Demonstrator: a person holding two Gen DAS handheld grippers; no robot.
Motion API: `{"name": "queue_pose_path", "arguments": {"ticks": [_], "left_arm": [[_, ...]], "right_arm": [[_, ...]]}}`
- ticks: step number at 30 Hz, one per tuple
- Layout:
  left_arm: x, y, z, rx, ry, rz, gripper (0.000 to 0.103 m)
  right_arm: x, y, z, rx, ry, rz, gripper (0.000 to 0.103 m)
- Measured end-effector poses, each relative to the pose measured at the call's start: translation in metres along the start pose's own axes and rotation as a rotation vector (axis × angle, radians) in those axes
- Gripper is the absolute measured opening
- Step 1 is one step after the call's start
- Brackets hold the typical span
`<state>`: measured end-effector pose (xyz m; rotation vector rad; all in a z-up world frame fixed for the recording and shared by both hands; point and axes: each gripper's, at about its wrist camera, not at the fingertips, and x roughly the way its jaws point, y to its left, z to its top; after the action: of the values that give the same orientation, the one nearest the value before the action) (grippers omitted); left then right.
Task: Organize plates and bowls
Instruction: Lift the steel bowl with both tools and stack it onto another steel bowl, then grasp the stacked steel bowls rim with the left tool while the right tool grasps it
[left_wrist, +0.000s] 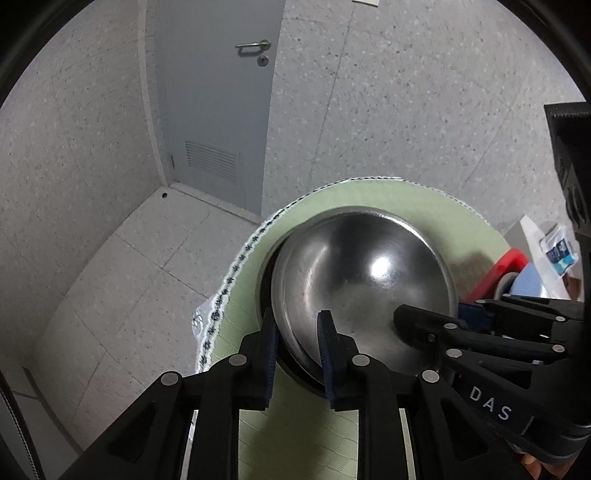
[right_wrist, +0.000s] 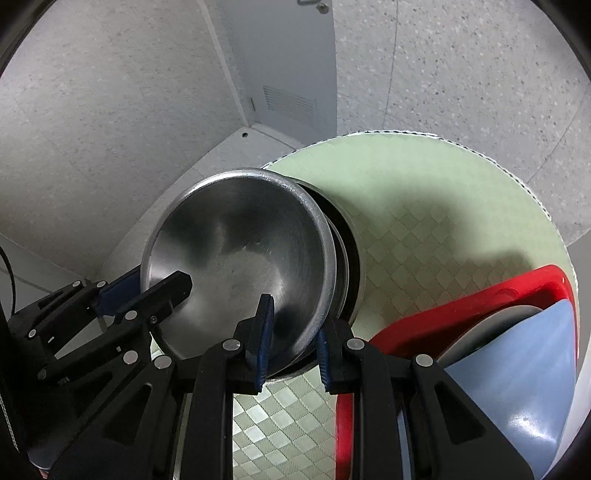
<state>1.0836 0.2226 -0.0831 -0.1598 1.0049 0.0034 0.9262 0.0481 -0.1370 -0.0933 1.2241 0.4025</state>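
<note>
A steel bowl (left_wrist: 362, 280) sits tilted inside another steel bowl (left_wrist: 267, 280) on a round table with a green cloth (left_wrist: 369, 195). My left gripper (left_wrist: 297, 354) straddles the near rim of the top bowl, fingers about a hand's width apart, one inside and one outside. My right gripper (left_wrist: 428, 314) reaches in from the right across the same bowl. In the right wrist view the top bowl (right_wrist: 236, 254) leans left over the lower bowl (right_wrist: 351, 266), and my right gripper (right_wrist: 291, 339) straddles its near rim. The left gripper (right_wrist: 147, 288) holds the rim at the left.
A red tray (right_wrist: 461, 306) with a grey plate (right_wrist: 491, 325) and a blue plate (right_wrist: 517, 373) lies at the table's right. The table edge (left_wrist: 236, 266) drops to a tiled floor at the left. A grey door (left_wrist: 218, 96) stands beyond.
</note>
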Motion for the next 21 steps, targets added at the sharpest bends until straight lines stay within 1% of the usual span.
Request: {"name": "queue_pose_path", "arguments": {"ticks": [4,7,8,9,10,11,12,13,14,15,16,18,19,21], "left_arm": [[0.005,-0.001,0.003,0.011,0.006,-0.011,0.025],[0.004,0.001,0.003,0.002,0.012,-0.021,0.027],[0.004,0.002,0.004,-0.005,0.009,-0.024,0.031],[0.003,0.003,0.005,-0.008,0.001,-0.011,0.04],[0.002,0.005,0.005,-0.011,-0.007,0.007,0.045],[0.002,0.008,0.006,-0.016,-0.013,0.013,0.053],[0.002,0.01,0.007,-0.023,-0.016,0.008,0.056],[0.002,0.011,0.008,-0.03,-0.019,0.002,0.056],[0.001,0.013,0.009,-0.041,-0.025,-0.002,0.06],[0.0,0.015,0.009,-0.048,-0.028,0.002,0.064],[-0.002,0.017,0.009,-0.057,-0.036,0.004,0.066],[-0.007,0.02,0.008,-0.078,-0.053,0.003,0.073],[-0.01,0.022,0.006,-0.086,-0.059,0.007,0.074],[-0.016,0.025,0.002,-0.112,-0.08,0.015,0.083]], "right_arm": [[0.002,-0.002,0.003,0.018,0.009,0.009,0.023],[-0.002,-0.001,0.005,0.027,0.005,0.007,0.027],[-0.003,-0.002,0.006,0.028,0.002,0.006,0.029],[-0.005,-0.003,0.006,0.029,-0.001,0.008,0.029],[-0.006,-0.004,0.007,0.032,-0.004,0.015,0.029],[-0.008,-0.005,0.008,0.036,-0.006,0.018,0.03],[-0.01,-0.006,0.008,0.036,-0.01,0.007,0.031],[-0.013,-0.007,0.009,0.034,-0.014,-0.003,0.037],[-0.014,-0.008,0.009,0.033,-0.02,0.002,0.044],[-0.018,-0.01,0.01,0.034,-0.031,0.008,0.047],[-0.02,-0.011,0.012,0.035,-0.04,0.004,0.05],[-0.025,-0.018,0.015,0.038,-0.057,-0.002,0.052],[-0.027,-0.022,0.017,0.043,-0.063,-0.003,0.054],[-0.028,-0.031,0.022,0.06,-0.066,-0.011,0.057]]}}
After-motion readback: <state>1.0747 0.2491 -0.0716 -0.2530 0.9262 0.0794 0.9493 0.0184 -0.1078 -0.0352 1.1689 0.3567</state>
